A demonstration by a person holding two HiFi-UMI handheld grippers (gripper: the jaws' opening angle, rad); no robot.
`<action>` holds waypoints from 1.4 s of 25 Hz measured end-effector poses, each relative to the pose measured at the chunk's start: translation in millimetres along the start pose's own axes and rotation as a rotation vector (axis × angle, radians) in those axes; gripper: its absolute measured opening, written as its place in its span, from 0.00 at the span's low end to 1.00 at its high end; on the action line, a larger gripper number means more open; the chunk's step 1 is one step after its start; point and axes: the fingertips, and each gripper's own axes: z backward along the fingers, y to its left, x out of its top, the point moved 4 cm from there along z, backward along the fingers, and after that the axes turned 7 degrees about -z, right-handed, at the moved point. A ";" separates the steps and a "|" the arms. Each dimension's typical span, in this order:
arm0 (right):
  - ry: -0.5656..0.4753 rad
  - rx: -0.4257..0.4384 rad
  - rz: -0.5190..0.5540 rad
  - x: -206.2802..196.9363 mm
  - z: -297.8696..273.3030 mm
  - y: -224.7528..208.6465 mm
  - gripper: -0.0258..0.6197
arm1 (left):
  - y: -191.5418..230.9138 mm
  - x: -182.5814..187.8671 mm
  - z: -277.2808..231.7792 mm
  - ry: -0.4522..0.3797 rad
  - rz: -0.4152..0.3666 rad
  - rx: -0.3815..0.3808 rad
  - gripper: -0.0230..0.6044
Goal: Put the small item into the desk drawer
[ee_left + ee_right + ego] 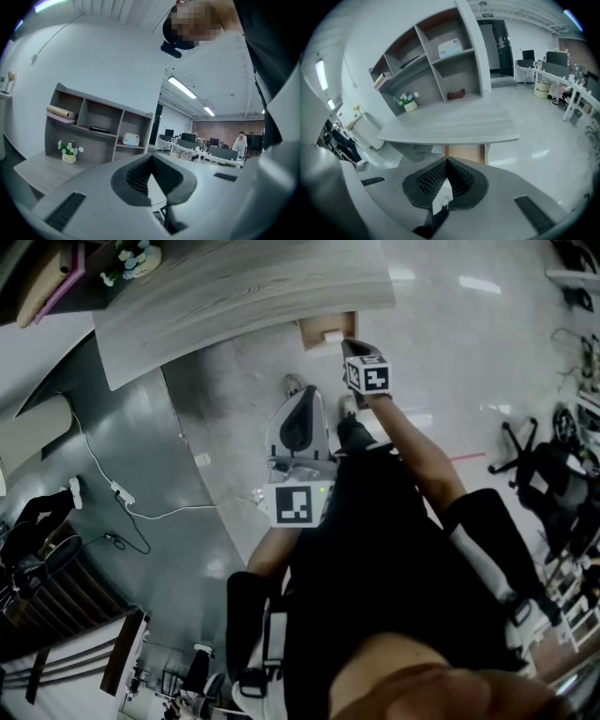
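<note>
Two grippers are in play, and both have their jaws clenched with nothing between them. In its own view the right gripper (pixel 446 161) shows ribbed pads meeting at the tips. Only a sliver of pale floor shows through the gap lower down. It points at the bench (pixel 450 124), with the wood-coloured drawer (pixel 464 153) straight ahead under the bench's front edge and apart from the jaws.

From the head view, the right gripper (pixel 349 345) is stretched forward at arm's length, its tips just beside the drawer (pixel 328 331). The drawer juts out from under the bench (pixel 244 296). A small pale item (pixel 333 336) seems to lie inside the drawer, just ahead of the right jaws and not between them. It is too small to make out further.

The left gripper (pixel 300 413) is held close to the person's body over the glossy floor (pixel 469 352), well back from the drawer. In its own view the left gripper (pixel 151 159) is tilted upward, jaws pressed together and empty. Beyond it are a shelf unit (pixel 93 126) and a flower pot (pixel 69 152) on the bench.
</note>
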 end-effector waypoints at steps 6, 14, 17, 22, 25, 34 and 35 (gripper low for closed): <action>-0.173 0.081 -0.004 39.1 68.9 26.6 0.04 | 3.2 11.6 6.3 -0.031 0.005 -0.007 0.03; -0.414 0.155 0.059 79.5 175.9 59.1 0.04 | 7.2 24.6 13.9 -0.053 -0.020 0.010 0.03; -0.476 0.183 0.100 79.8 207.0 69.7 0.04 | 9.3 25.2 14.3 -0.057 -0.033 0.015 0.03; -0.578 0.223 0.151 71.4 254.4 86.5 0.04 | 11.9 22.2 14.2 -0.051 -0.039 0.029 0.03; -0.598 0.252 0.156 66.9 266.4 88.7 0.04 | 12.3 22.2 12.5 -0.054 -0.040 0.030 0.03; -0.609 0.263 0.174 65.6 271.5 89.2 0.04 | 2.2 24.7 10.7 -0.066 -0.052 0.015 0.03; -0.611 0.265 0.176 65.8 272.0 89.2 0.04 | 0.9 24.3 10.8 -0.066 -0.053 0.014 0.03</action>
